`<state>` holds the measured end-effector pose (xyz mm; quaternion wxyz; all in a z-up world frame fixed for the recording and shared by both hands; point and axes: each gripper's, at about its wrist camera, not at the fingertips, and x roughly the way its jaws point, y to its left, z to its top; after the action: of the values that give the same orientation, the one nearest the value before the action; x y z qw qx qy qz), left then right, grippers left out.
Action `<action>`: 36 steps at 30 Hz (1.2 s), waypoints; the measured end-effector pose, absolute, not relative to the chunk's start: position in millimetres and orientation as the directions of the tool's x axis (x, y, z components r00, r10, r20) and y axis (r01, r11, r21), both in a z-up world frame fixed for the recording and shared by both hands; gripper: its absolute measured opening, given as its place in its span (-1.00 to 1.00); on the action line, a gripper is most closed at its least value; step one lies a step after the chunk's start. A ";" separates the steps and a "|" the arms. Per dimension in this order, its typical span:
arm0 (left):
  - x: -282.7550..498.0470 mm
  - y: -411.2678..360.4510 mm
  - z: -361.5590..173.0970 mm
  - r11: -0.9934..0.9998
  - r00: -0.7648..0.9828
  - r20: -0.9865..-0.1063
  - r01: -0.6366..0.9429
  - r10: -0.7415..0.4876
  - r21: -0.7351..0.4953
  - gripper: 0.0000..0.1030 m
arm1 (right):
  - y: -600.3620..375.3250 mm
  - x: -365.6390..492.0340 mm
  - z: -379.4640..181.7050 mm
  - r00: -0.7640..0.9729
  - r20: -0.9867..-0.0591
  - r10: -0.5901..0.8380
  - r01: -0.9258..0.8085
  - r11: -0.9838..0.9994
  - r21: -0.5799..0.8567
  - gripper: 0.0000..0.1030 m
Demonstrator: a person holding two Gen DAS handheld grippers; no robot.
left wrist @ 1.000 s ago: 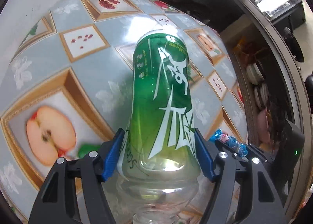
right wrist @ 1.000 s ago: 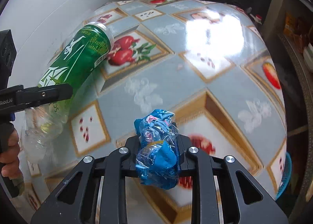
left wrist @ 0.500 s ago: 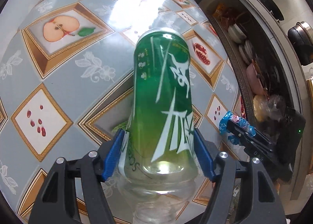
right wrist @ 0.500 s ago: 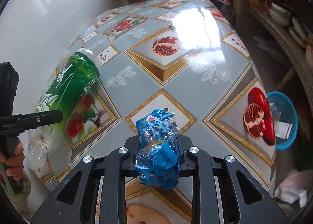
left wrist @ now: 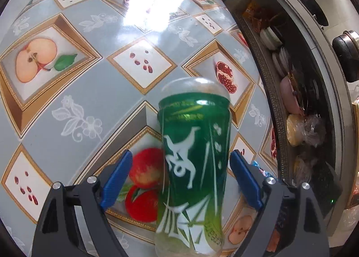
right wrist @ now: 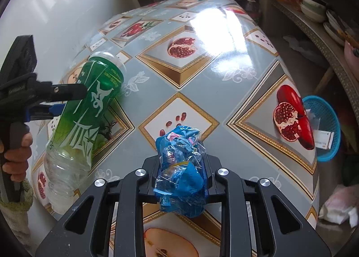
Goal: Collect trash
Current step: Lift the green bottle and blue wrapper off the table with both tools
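Note:
A clear plastic bottle with a green label (left wrist: 193, 167) hangs base-forward between the blue pads (left wrist: 116, 176) of my left gripper (left wrist: 179, 180). The jaws are opening, and a gap shows on each side of the bottle. From the right wrist view the bottle (right wrist: 89, 108) tilts over the table's left part, neck down, beside the left gripper (right wrist: 51, 99) and the hand holding it. My right gripper (right wrist: 182, 173) is shut on a crumpled blue plastic wrapper (right wrist: 177, 151) above the table's near middle.
The table (right wrist: 202, 77) wears a glossy grey-blue cloth with fruit pictures. A blue basket (right wrist: 323, 122) with paper in it sits low beside the table's right edge. Shelves with bowls and plates (left wrist: 276, 39) run along the right. A white wall stands on the left.
The left pads, which pressed the bottle before, have spread away from it, and the bottle has dropped lower between them. Both hands have shifted across the table; the blue basket has come into view.

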<state>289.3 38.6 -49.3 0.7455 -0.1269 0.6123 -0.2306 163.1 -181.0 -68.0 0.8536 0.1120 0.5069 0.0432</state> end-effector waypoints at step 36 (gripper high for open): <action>196.2 -27.5 35.8 0.824 0.483 -0.756 0.552 -0.442 -0.129 0.27 | -209.8 155.5 -43.9 0.546 -0.807 0.223 0.100 0.939 0.328 -0.53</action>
<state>196.2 -27.5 35.8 0.8585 0.0660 0.4183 -0.2894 155.5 -209.8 -43.9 0.8626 0.1704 0.4750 0.0356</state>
